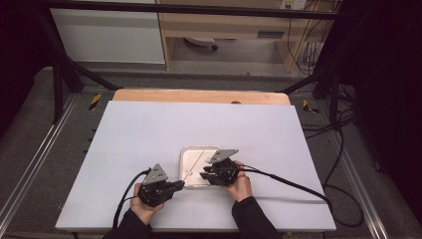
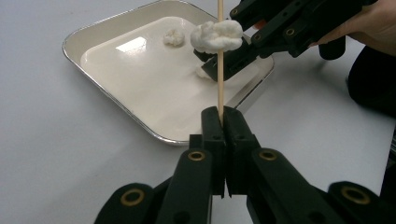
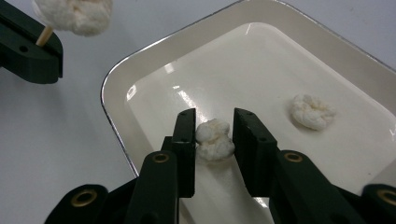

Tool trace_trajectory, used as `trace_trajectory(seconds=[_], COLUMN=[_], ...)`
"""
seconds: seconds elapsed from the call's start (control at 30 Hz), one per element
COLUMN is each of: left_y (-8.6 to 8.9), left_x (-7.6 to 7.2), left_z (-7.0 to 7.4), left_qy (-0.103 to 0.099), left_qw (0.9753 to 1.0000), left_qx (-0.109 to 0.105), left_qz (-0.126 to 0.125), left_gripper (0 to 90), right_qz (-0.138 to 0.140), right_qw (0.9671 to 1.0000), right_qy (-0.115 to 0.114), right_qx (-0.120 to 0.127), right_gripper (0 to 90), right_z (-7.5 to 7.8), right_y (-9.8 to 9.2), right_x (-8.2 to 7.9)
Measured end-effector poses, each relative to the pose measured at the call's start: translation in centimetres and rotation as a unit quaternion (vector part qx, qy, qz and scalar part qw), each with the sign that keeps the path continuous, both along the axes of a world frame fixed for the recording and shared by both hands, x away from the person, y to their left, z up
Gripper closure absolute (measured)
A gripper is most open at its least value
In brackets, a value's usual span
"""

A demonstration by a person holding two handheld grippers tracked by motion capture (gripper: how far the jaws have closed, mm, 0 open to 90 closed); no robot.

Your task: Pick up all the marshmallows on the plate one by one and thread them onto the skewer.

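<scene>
On white table (image 1: 149, 139), tray (image 1: 188, 154); grey floor (image 1: 30, 144) around

White table (image 1: 149, 134) w/ tray (image 1: 191, 152) on it.

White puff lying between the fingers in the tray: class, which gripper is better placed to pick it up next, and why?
The right gripper: its open fingers already straddle that puff in the tray. The left gripper is shut on the wooden skewer, so it looks occupied.
</scene>
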State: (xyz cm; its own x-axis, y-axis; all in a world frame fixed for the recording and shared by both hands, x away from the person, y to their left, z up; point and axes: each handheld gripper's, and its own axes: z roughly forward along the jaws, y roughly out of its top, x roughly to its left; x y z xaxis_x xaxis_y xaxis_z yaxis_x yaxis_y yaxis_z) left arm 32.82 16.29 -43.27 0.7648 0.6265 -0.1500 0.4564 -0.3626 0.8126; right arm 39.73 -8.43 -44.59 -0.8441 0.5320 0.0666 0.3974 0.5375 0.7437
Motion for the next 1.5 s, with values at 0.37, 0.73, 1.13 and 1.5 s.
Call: trace_trajectory(seconds=[0.37, 0.73, 1.13, 1.5], left_y=[0.0, -0.1, -0.2, -0.2], left_x=[-0.1, -0.1, -0.2, -0.3], left_z=[0.0, 0.1, 0.1, 0.1], left_qy=[-0.001, -0.002, -0.004, -0.005], left_qw=[1.0, 1.0, 1.0, 0.9999], left_qx=[-0.001, -0.002, -0.005, -0.005], left_qz=[-0.001, -0.003, -0.006, -0.009], left_gripper=[88.6, 88.6, 88.6, 88.6], right_qz=[-0.005, -0.007, -0.023, -0.03], right_qw=[0.9993, 0.9981, 0.9947, 0.9919], right_qy=[0.016, 0.018, 0.028, 0.021], right_qx=[0.034, 0.059, 0.096, 0.122], right_gripper=[70.9, 71.3, 71.3, 71.7], right_z=[2.2, 3.7, 5.0, 6.7], right_y=[-0.9, -1.8, -3.8, -5.0], right_x=[-0.2, -0.6, -0.6, -0.6])
